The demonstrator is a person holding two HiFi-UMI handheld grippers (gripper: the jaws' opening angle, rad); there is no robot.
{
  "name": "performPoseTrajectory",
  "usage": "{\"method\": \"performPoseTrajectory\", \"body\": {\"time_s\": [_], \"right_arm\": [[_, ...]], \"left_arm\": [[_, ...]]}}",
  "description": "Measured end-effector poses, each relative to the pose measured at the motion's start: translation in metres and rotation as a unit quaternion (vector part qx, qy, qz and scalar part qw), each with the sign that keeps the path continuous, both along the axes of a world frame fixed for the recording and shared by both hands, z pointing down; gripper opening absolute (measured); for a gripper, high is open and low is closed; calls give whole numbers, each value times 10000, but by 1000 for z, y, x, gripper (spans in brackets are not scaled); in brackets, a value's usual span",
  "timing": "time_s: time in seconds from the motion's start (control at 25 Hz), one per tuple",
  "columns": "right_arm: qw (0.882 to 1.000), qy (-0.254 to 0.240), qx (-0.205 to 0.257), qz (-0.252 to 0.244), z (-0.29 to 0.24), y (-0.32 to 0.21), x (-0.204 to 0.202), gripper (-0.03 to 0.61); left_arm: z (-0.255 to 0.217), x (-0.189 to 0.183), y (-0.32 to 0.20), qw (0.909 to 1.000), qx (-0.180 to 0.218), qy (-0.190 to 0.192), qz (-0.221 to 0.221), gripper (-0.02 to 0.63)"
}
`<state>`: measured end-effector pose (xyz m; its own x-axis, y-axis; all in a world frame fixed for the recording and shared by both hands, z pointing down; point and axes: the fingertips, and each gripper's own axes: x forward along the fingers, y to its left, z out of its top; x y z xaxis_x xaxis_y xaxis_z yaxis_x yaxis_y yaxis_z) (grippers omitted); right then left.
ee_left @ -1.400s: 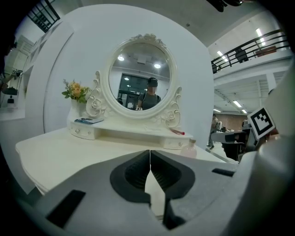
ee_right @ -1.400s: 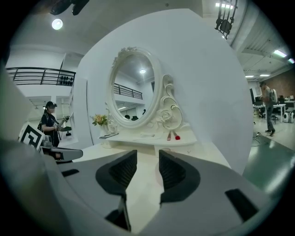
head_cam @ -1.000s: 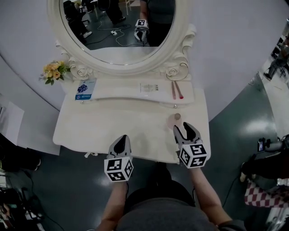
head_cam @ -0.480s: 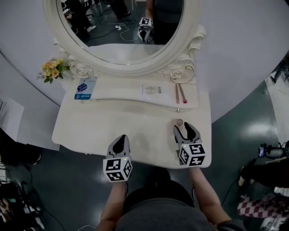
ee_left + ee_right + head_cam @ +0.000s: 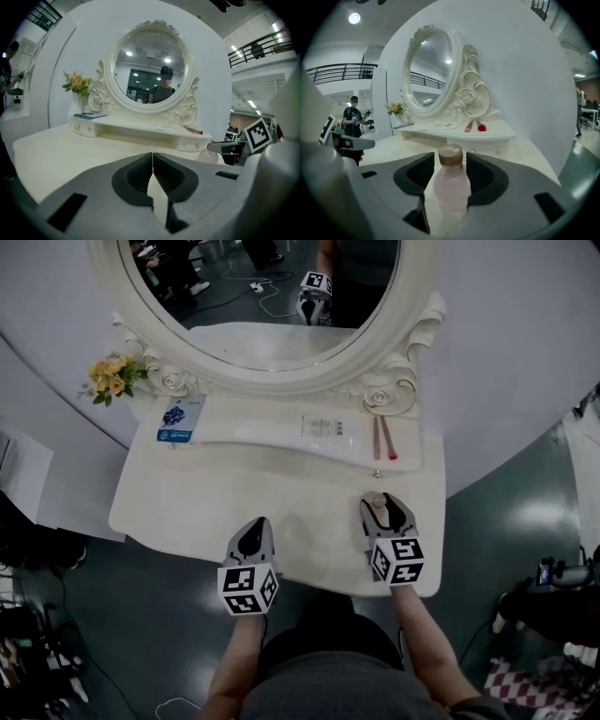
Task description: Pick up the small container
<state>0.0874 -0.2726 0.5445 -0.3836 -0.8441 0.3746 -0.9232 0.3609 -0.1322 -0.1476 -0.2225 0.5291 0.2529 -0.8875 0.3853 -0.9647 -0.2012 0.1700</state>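
Fingers [image 5: 415, 174] of right gripper [image 5: 384, 509] spread wide, flanking small pink container [image 5: 451, 185] at near right of counter [image 5: 206, 502]; left gripper [image 5: 152, 161] fingers closed, empty.

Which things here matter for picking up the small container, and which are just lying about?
In the job: small container, standing between the open jaws of the right gripper.
Lying about: flowers, blue card, white leaflet, two reddish sticks; left gripper shut, empty.
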Motion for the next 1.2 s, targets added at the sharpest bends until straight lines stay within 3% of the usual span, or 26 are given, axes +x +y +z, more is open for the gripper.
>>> {"method": "performPoseTrajectory", "body": {"time_s": [1.2], "right_arm": [[9985,393,360,-127,1,-11,-4,144]], "left_arm": [[10,11,-12,9998,-163,-49,-73,8]]}}
